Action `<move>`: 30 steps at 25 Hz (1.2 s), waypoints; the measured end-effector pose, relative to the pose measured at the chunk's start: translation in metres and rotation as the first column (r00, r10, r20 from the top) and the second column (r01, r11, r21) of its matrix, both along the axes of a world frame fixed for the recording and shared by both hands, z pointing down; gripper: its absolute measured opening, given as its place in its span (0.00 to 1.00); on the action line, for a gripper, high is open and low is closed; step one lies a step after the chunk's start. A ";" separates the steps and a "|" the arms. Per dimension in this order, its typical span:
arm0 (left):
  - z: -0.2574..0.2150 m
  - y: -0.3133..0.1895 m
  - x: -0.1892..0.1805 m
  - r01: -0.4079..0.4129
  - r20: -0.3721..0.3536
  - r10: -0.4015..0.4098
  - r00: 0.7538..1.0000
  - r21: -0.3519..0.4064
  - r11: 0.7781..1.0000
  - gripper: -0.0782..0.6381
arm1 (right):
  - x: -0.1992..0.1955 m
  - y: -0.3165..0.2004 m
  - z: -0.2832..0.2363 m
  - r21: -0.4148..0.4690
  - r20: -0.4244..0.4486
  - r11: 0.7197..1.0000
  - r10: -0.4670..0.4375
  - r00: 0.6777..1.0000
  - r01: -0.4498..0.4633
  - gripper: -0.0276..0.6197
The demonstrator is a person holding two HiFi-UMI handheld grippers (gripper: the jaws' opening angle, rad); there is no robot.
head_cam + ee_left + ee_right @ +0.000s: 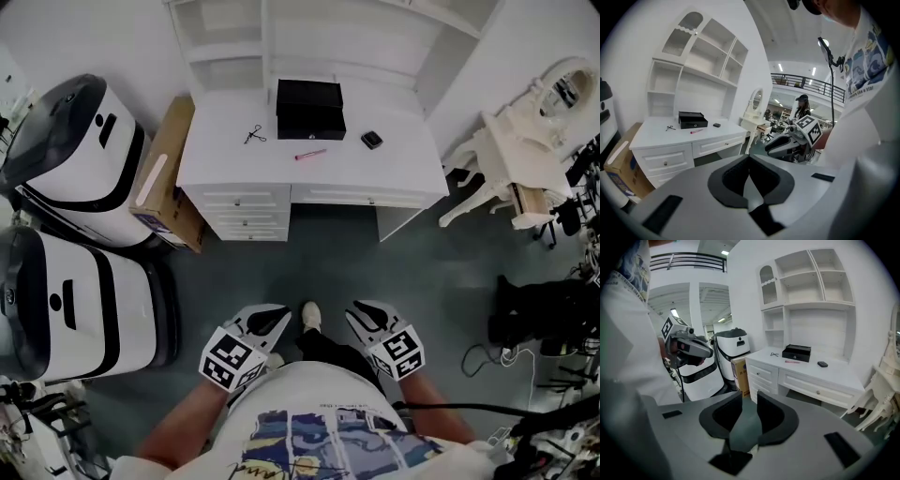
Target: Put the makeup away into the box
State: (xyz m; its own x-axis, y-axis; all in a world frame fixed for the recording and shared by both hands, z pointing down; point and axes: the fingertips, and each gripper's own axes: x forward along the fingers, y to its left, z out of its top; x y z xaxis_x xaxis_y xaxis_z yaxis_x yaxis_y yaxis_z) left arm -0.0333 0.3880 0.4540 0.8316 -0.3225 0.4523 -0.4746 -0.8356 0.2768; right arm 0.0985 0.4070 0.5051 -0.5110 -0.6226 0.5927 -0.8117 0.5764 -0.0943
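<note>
Person is standing well back from the desk (403,173) with both forearms tucked in low in front of the belly. The marker cubes on the claws face up at the head camera. The left claw (274,320) and the right claw (360,317) sit side by side, near each other, with a white shoe (310,315) on the floor between them. Both tilt downward a bit and point ahead toward the desk.

Left claw has its jaws pressed together with nothing in them. The right claw's jaws stand a little apart and the gap is empty.

The makeup is all on the desk, well ahead of both claws and untouched. A pink stick (310,154) lies flat roughly straight ahead, between the two claws' lines. A small dark compact (371,140) is ahead of the right claw. Ahead of the left claw is a thin black tool (255,134), maybe scissors or a curler, too small to tell. The black box (309,108) sits just beyond the pink stick at the back of the desk, below the white shelves (281,37).

Off to the left claw's side are two big white machines (75,169), plus a cardboard box (169,169) against the end of the desk.
</note>
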 end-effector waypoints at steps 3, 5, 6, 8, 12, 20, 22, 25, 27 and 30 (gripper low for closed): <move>-0.005 -0.039 0.016 0.024 0.030 -0.024 0.999 0.014 1.000 0.13 | 0.014 -0.047 -0.001 0.014 0.018 1.000 -0.028 0.999 0.028 0.22; -0.011 -0.063 0.028 0.041 0.044 -0.042 0.998 0.022 0.999 0.13 | 0.024 -0.074 -0.003 0.019 0.027 0.999 -0.049 0.998 0.049 0.22; -0.014 -0.073 0.033 0.049 0.050 -0.050 0.998 0.026 0.998 0.13 | 0.028 -0.086 -0.004 0.022 0.030 0.998 -0.061 0.998 0.060 0.22; -0.020 -0.093 0.040 0.072 0.059 -0.074 0.995 0.036 0.997 0.13 | 0.037 -0.106 -0.002 0.023 0.036 0.996 -0.082 0.996 0.081 0.22; -0.021 -0.128 0.047 0.134 0.060 -0.136 0.989 0.040 0.990 0.13 | 0.051 -0.147 0.012 0.002 0.032 0.995 -0.101 0.994 0.101 0.22; -0.013 -0.192 0.023 0.167 0.032 -0.168 0.985 0.021 0.986 0.13 | 0.042 -0.211 0.028 -0.031 0.019 0.996 -0.079 0.997 0.079 0.22; -0.011 -0.212 0.013 0.152 0.029 -0.153 0.988 0.028 0.988 0.13 | 0.035 -0.230 0.029 -0.029 0.008 0.998 -0.057 0.998 0.057 0.22; -0.016 -0.247 -0.001 0.097 0.015 -0.098 0.995 0.040 0.994 0.13 | 0.025 -0.262 0.025 -0.024 -0.012 1.000 -0.007 1.000 0.006 0.22; -0.021 -0.271 -0.008 0.048 0.001 -0.048 0.999 0.042 0.998 0.13 | 0.022 -0.283 0.021 -0.026 -0.033 0.999 0.038 0.999 -0.039 0.22; -0.028 -0.302 -0.021 -0.025 -0.008 0.026 1.000 0.046 0.999 0.13 | 0.019 -0.309 0.017 -0.030 -0.060 0.994 0.107 0.992 -0.109 0.23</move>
State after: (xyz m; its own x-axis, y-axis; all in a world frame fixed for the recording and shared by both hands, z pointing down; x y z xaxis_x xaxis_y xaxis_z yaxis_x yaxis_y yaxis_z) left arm -0.0547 0.0862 0.4260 0.8437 -0.3211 0.4302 -0.4506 -0.8592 0.2422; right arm 0.1176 0.0984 0.5226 -0.4061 -0.6516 0.6407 -0.8736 0.4825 -0.0630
